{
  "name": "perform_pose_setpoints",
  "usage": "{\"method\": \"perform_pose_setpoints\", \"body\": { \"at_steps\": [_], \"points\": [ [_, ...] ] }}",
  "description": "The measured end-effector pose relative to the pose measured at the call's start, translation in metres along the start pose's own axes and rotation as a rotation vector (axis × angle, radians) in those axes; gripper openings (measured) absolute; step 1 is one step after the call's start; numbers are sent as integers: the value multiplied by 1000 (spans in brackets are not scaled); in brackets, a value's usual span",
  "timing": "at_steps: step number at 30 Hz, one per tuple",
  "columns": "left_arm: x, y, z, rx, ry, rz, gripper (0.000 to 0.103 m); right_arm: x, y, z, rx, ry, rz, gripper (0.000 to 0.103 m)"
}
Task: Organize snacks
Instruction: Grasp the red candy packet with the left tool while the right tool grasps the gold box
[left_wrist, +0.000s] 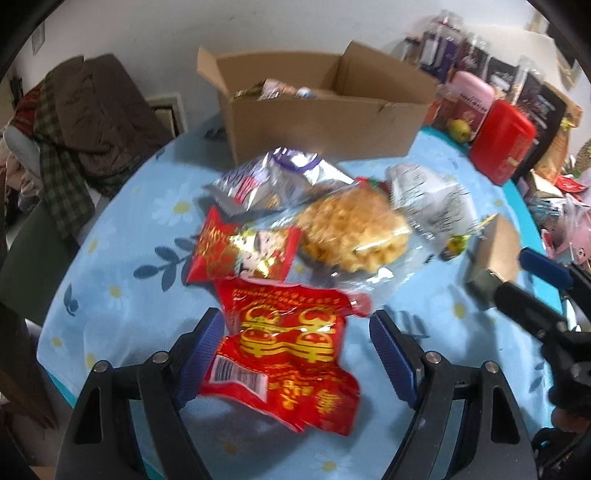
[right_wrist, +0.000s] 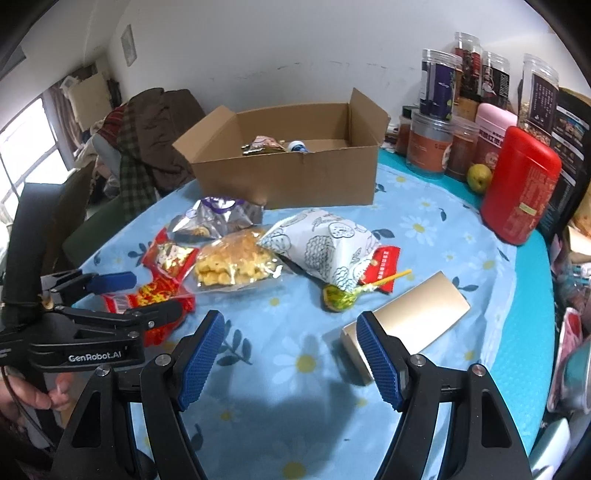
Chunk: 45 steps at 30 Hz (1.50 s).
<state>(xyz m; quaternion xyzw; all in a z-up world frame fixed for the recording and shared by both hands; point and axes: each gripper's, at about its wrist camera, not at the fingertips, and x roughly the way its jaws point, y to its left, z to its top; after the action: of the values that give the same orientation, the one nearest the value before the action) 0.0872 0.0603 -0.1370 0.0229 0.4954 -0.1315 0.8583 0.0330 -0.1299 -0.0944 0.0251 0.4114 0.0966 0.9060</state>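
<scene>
A red snack packet with gold characters (left_wrist: 291, 354) lies on the flowered blue tablecloth, between the fingers of my left gripper (left_wrist: 295, 354), which stands open; the right pad is clearly apart from it. Beyond it lie a red-gold packet (left_wrist: 243, 251), a clear bag of yellow biscuits (left_wrist: 354, 229), a silver-purple bag (left_wrist: 273, 181) and a white patterned bag (left_wrist: 428, 199). An open cardboard box (right_wrist: 288, 177) holding a few snacks stands behind them. My right gripper (right_wrist: 291, 354) is open over bare cloth, its right pad beside a gold box (right_wrist: 417, 314). A green lollipop (right_wrist: 340, 295) lies nearby.
Jars and a red canister (right_wrist: 521, 195) crowd the back right, with a pear (right_wrist: 478, 177) beside them. Clothes hang over a chair (right_wrist: 147, 147) at the left. More packets pile up past the table's right edge (right_wrist: 532, 332). A hand (right_wrist: 29, 395) holds the left gripper.
</scene>
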Motion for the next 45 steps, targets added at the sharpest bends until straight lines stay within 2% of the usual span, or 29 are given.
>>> {"method": "perform_pose_setpoints", "body": {
  "at_steps": [4,6,10,12,18,22,26,27,32,35,41,45],
  "points": [
    [18,11,0,-45,75,-34,81,4,-8,2,23,-1,-30,75],
    [24,13,-1,-45,94,-26,81,4,-14,2,38,-18,-75,75],
    [25,3,-3,-4,81,29,81,5,-29,5,85,-31,-171,75],
    [25,1,-3,-14,67,45,81,8,-42,5,145,-21,-193,80],
    [21,-6,-6,-19,53,25,80,21,-69,2,280,29,-220,89],
    [21,-17,-6,9,62,14,80,38,-72,0,297,94,-242,90],
    [20,-28,-9,34,62,19,80,52,-75,-4,319,126,-208,89],
    [20,-30,-10,36,62,14,80,52,-76,-6,327,119,-197,89],
    [19,-36,-14,46,67,2,80,44,-75,-9,303,114,-156,67],
    [16,-39,-16,57,62,2,80,39,-72,-11,285,115,-149,58],
    [12,-45,-26,67,61,-4,80,27,-72,-22,262,117,-127,49],
    [9,-51,-31,77,58,-13,80,18,-72,-30,250,125,-99,47]
  ]
}}
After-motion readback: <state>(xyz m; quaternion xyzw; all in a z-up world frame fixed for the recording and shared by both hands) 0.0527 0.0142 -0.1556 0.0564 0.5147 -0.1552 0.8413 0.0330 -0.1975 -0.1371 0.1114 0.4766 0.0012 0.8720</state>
